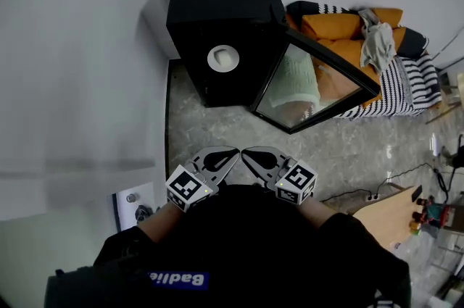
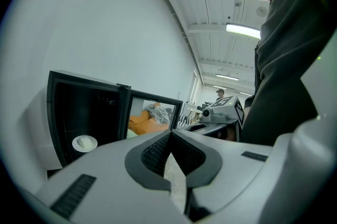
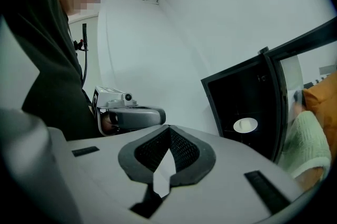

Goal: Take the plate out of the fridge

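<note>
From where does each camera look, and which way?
Head view: from the person's head, steeply down on the small black fridge, its glass door open; the left gripper, the right gripper and dark sleeves show.
Left gripper view: along its shut jaws toward the fridge; dark torso at right.
Right gripper view: along its shut jaws toward the fridge; dark torso at left.
Shared: the round white plate inside the fridge.

plate [image 1: 223, 58] in the fridge [image 1: 225, 2], sofa [image 1: 348, 31] beyond its door [image 1: 312, 85].

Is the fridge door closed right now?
No, the fridge door stands swung open, and the white plate shows inside the black fridge.
</note>
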A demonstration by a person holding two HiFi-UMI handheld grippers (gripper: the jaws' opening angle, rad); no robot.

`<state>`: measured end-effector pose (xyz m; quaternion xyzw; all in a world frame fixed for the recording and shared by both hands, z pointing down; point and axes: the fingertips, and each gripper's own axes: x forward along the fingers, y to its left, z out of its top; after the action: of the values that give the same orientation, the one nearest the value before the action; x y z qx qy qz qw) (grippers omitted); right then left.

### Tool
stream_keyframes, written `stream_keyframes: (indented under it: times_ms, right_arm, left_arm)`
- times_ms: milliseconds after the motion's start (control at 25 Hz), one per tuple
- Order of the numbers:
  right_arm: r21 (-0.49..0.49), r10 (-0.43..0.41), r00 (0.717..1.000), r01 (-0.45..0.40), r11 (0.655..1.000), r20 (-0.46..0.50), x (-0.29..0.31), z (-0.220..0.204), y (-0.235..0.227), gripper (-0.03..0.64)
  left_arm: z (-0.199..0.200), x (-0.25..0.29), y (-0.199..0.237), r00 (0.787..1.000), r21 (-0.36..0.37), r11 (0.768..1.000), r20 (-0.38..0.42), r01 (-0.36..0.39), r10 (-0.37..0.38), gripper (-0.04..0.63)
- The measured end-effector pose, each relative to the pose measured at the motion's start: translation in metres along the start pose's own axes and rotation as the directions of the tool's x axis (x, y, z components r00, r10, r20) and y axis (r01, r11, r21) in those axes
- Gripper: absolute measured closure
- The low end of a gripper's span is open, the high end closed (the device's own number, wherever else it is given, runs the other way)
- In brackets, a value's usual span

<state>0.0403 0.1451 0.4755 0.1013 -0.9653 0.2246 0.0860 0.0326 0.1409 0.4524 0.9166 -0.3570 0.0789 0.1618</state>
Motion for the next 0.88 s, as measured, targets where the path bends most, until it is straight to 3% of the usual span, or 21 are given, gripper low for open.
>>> stream_keyframes:
  times_ms: [240, 640, 880]
  right_arm:
    - [0.063, -0.095, 0.995, 0.097, 0.993, -0.025, 0.047, 0.013, -0.031, 0.607]
    - [0.082, -0.202, 0.979, 0.204, 0.976, -0.023, 0.109, 0.042, -0.053, 0.607]
    - [0.106, -0.276, 0.96, 0.279, 0.954, -0.042, 0.115, 0.043, -0.086, 0.607]
  left_arm:
    - [0.011, -0.007, 0.055, 0.998, 0.009, 0.998, -0.01, 0.061, -0.061, 0.589]
    - [0.024, -0.024, 0.124, 0.986, 0.02, 0.986, -0.008, 0.165, -0.165, 0.589]
    - [0.021, -0.016, 0.146, 0.987, -0.003, 0.987, -0.015, 0.158, -0.158, 0.589]
